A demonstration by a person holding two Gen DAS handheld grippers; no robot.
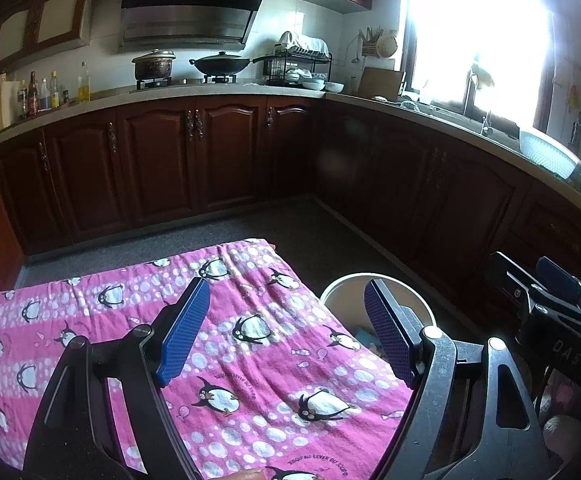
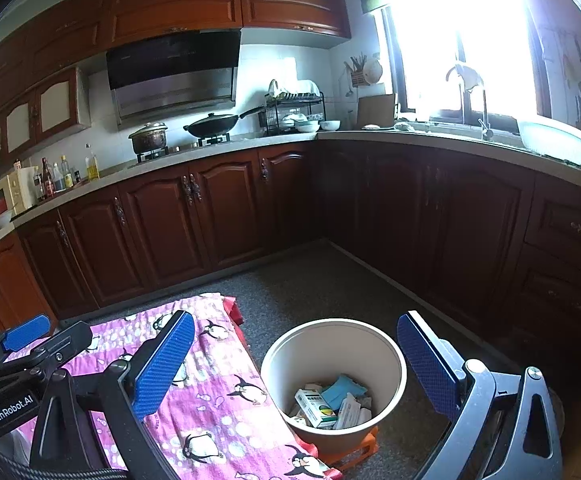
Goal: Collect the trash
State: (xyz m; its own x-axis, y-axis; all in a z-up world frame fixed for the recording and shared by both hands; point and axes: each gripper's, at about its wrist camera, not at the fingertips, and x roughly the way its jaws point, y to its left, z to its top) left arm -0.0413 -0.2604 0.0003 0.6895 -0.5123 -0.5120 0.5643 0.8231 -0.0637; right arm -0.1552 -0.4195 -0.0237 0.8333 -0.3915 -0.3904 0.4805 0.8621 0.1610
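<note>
Trash (image 2: 332,402): cartons, a blue packet and paper scraps, lying in the bottom of a round beige bin (image 2: 386,350) that stands on the grey floor (image 2: 314,280) just beside the table's right edge. Table (image 1: 250,344): covered by a pink penguin-print cloth, with no loose item visible on the part shown. Left gripper (image 1: 286,332): fingers spread wide, nothing between them, hovering over the cloth with its right finger above the bin rim. Right gripper (image 2: 294,368): fingers likewise apart and empty, framing the bin from above. Status, judged: collection looks largely done, unless pieces lie outside both views. Risks: a low sweep could snag and drag the cloth; a finger catching the rim could tip the bin, which sits on something orange (image 2: 364,446), and spill what is gathered; the two grippers hang close together and could knock each other. Surroundings: dark wood cabinets (image 2: 162,232), stove with pot (image 2: 148,142) and wok (image 2: 210,124), dish rack (image 2: 294,114), bottles (image 2: 60,176), sink under a glaring window (image 2: 462,40) that washes out detail on that side.
</note>
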